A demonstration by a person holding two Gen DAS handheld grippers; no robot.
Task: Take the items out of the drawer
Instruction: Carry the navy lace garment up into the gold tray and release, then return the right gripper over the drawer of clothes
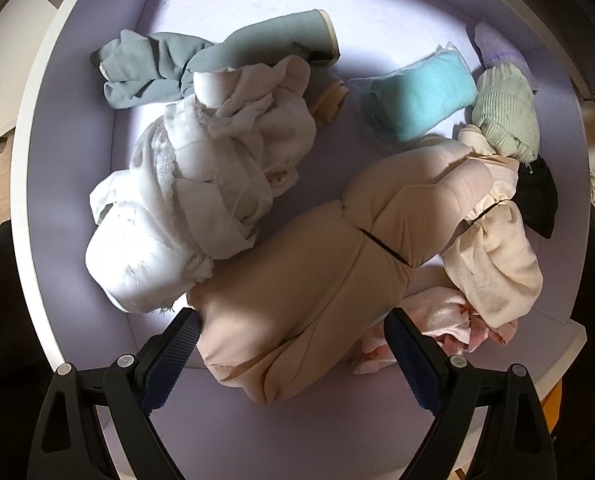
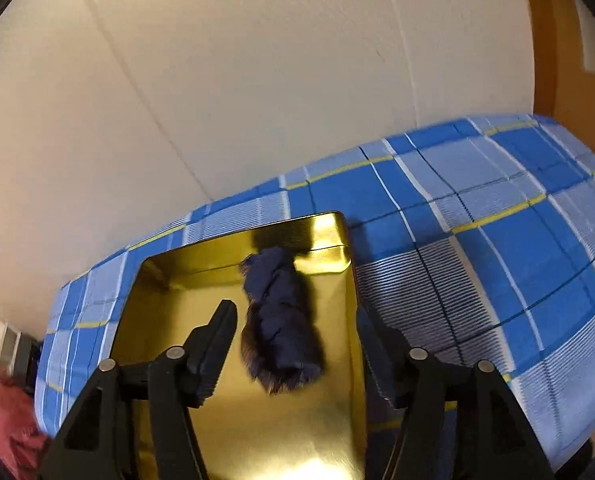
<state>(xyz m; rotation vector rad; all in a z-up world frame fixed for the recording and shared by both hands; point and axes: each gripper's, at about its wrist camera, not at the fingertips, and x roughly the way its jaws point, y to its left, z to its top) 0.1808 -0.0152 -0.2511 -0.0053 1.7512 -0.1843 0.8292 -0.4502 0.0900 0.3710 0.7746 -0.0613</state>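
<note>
In the left wrist view, the open drawer (image 1: 77, 128) with a lilac floor holds several bunched clothes. A long beige garment (image 1: 337, 248) lies nearest, a white bundle (image 1: 201, 184) left of it, grey-green pieces (image 1: 157, 64) at the back. My left gripper (image 1: 293, 316) hangs open over the drawer, its blue pads (image 1: 177, 344) on either side of the beige garment's near end without pressing it. In the right wrist view, my right gripper (image 2: 295, 308) is open above a gold tin (image 2: 169, 304). A dark navy cloth bundle (image 2: 281, 320) lies in the tin, free of both fingers.
A turquoise packet (image 1: 421, 92), a pale green knit (image 1: 505, 116), a black item (image 1: 537, 200) and pink fabric (image 1: 449, 320) fill the drawer's right side. The tin sits on a blue plaid bed cover (image 2: 477, 240) against a cream wall (image 2: 257, 80). Red cloth (image 2: 1, 416) lies at far left.
</note>
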